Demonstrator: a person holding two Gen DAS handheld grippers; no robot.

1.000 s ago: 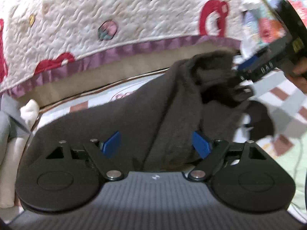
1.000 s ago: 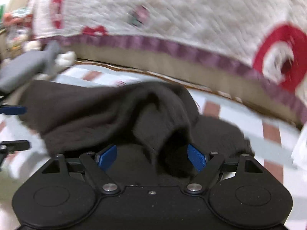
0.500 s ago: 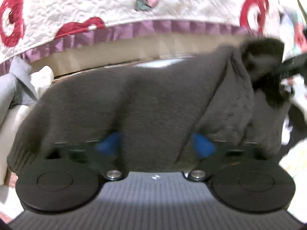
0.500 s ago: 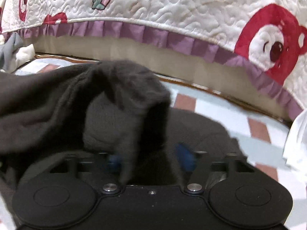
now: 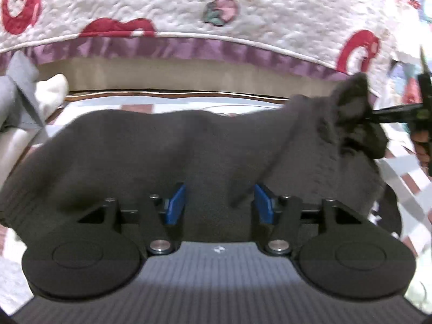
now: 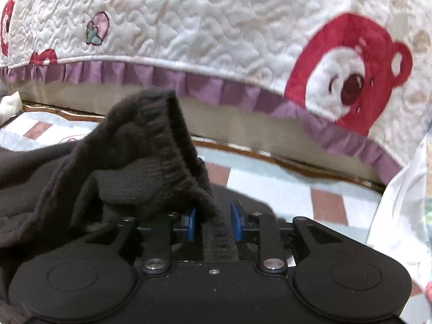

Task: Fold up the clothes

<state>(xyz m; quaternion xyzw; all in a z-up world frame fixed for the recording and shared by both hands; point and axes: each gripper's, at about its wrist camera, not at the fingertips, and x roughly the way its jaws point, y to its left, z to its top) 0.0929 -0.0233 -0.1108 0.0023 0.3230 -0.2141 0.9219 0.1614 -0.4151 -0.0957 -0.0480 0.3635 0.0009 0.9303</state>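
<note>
A dark grey knitted sweater (image 5: 162, 148) stretches across the bed between both grippers. In the left wrist view my left gripper (image 5: 220, 202) has its jaws opening. The cloth lies across the gap and over the fingers, and the blue pads (image 5: 175, 202) stand clear of it. In the right wrist view the sweater's ribbed hem (image 6: 167, 135) stands up in a bunched peak. A strip of it runs down between the pads of my right gripper (image 6: 213, 224), whose jaws are opening while still on the strip. That gripper (image 5: 391, 113) also shows at the far right of the left view, holding the bunch up.
A white quilt (image 6: 216, 27) with red bears and a purple frill hangs along the far side. The bed sheet (image 6: 270, 172) is pale with pink checks. Grey clothing (image 5: 19, 94) and a white item (image 5: 51, 91) lie at the left. White cloth (image 6: 399, 202) hangs at the right.
Both grippers went from wide open to much narrower on the sweater. The sweater is now drawn out wider and flatter, with the right gripper further to the right.
</note>
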